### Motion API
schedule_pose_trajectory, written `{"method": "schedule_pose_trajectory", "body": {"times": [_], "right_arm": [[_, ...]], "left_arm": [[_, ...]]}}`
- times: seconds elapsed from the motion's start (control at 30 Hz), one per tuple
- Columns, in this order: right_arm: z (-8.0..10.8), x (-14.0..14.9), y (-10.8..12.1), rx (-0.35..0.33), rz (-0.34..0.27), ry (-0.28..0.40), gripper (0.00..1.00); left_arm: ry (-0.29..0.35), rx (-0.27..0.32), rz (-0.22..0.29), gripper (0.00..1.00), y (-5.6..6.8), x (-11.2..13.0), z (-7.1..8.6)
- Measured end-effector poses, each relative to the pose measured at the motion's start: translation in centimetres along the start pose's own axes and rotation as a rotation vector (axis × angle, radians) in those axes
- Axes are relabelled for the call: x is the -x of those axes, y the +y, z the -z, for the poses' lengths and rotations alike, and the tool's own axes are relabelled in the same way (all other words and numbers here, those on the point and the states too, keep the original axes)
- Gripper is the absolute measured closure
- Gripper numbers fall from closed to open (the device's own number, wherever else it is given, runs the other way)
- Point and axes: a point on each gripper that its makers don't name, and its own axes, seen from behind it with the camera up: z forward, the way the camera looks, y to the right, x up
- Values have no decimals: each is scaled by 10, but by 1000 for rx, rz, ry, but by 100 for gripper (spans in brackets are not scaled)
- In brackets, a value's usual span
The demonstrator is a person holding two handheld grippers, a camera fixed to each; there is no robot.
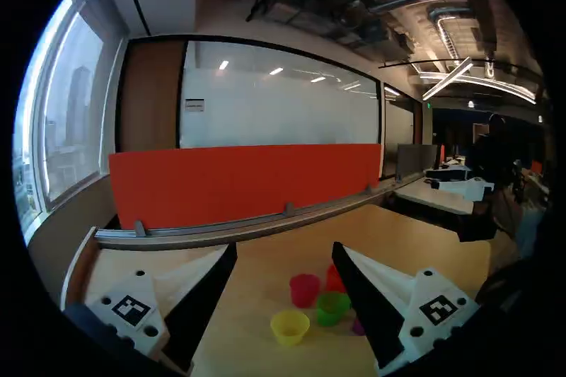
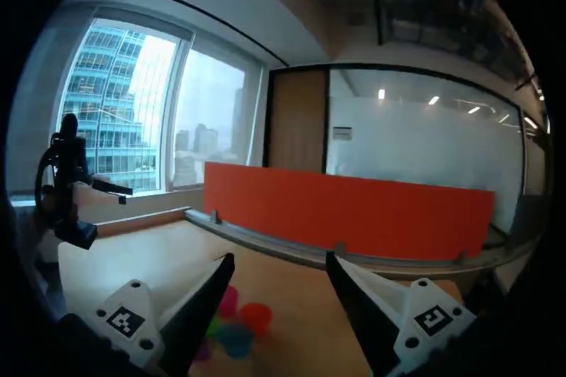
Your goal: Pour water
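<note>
Down on the pale wooden tabletop [image 1: 410, 232], a huddle of small plastic cups sat out ahead of the left gripper [image 1: 283, 246], whose white-and-black fingers [image 1: 201, 288] were spread wide apart, gripping nothing. Through that gap the left gripper view gave us a pink plastic cup [image 1: 305, 289], a green plastic cup [image 1: 332, 308] just beside it and a yellow plastic cup [image 1: 290, 327] nearest the camera, all upright, mouths up. An orange-red plastic cup [image 1: 332, 278] stood at the back, half hidden behind the right-hand finger, and a scrap of a purple cup [image 1: 358, 326] peeked out by that same finger. Behind them ran a long orange partition panel [image 1: 240, 182] on a grey rail, with a frosted glass wall [image 1: 276, 101] above it and more desks [image 1: 446, 193] away to the right.

Over in the right gripper view, the right gripper [image 2: 278, 257] also had its fingers well apart, hanging above the tabletop short of the cups. From this side the pink cup, the orange-red cup and a blue plastic cup [image 2: 235, 338] showed in the gap, while the green and purple ones were mostly covered by the left-hand finger. A black clamp-mounted stand [image 2: 64, 186] stood at the tabletop's far-left edge, before a tall window [image 2: 120, 108] with towers outside. Whether any cup held water, I could not tell; the yellow one's inside looked plain yellow.
</note>
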Motion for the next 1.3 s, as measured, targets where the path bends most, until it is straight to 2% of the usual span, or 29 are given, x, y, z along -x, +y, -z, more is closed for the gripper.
{"method": "schedule_pose_trajectory", "body": {"times": [0.27,0.47,0.67,0.93,1.17,1.3], "right_arm": [[-7,9,-19,-132,5,-57,1],[-12,21,-21,-186,35,-88,1],[-16,42,-33,-264,45,-150,1],[-25,74,-42,-324,61,-217,1],[-34,104,-44,-365,48,-271,0],[-39,120,-46,-394,62,-299,0]], "left_arm": [[-35,71,-58,0,18,10,-17],[-67,130,-65,0,32,22,-29],[-85,177,-66,0,40,29,-43],[-128,225,-91,0,49,50,-61],[-184,267,-108,0,59,78,-77],[-220,296,-121,0,63,96,-86]]}}
